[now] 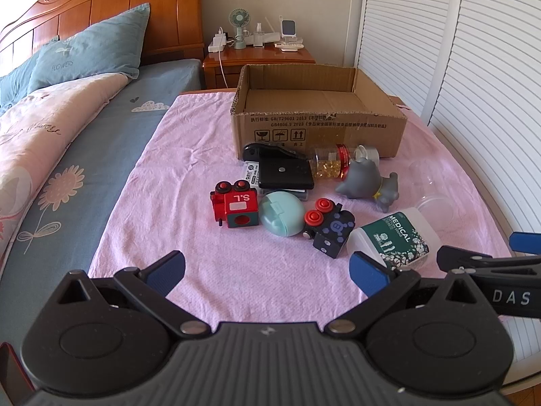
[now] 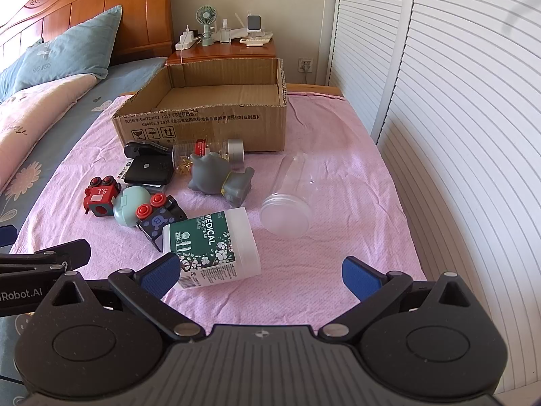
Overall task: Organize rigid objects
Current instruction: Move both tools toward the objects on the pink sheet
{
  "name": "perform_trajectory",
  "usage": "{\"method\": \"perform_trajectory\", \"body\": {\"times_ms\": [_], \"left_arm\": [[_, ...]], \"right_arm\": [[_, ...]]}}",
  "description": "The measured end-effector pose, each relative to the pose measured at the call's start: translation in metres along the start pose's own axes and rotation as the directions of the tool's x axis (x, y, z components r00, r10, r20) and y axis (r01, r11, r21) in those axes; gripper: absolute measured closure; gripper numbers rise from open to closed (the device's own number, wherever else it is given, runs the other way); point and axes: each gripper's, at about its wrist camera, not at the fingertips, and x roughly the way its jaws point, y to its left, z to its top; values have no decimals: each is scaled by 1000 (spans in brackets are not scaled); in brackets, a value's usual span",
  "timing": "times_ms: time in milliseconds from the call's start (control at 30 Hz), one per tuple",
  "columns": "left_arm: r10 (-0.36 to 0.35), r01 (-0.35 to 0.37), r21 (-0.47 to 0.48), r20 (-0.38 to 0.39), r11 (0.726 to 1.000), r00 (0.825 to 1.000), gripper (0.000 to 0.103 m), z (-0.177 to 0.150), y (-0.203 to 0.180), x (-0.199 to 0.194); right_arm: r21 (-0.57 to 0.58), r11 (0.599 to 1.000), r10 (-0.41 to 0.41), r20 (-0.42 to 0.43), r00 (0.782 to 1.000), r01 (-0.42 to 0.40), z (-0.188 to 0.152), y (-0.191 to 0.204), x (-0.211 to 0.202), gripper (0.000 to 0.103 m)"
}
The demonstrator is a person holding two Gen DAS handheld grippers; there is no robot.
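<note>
Both grippers hover with fingers spread wide and empty over a pink cloth [image 2: 321, 270], the left gripper [image 1: 267, 267] beside the right gripper [image 2: 260, 270]. Toys and containers lie scattered just in front of an open brown cardboard box [image 2: 203, 125] (nothing visible inside): a white cotton-swab tub with a green label [image 2: 209, 247], a grey rubber animal figure [image 2: 219, 177], a red toy block [image 1: 235, 208] and a clear plastic jar [image 2: 290, 199] on its side.
</note>
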Motion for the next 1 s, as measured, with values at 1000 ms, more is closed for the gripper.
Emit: {"method": "perform_trajectory", "body": {"times_ms": [1000], "left_arm": [[-16, 16, 2, -1, 1000, 1000, 1, 6, -1, 5]], "right_arm": [[-2, 1000, 2, -2, 1000, -2, 4, -1, 4, 0]]}}
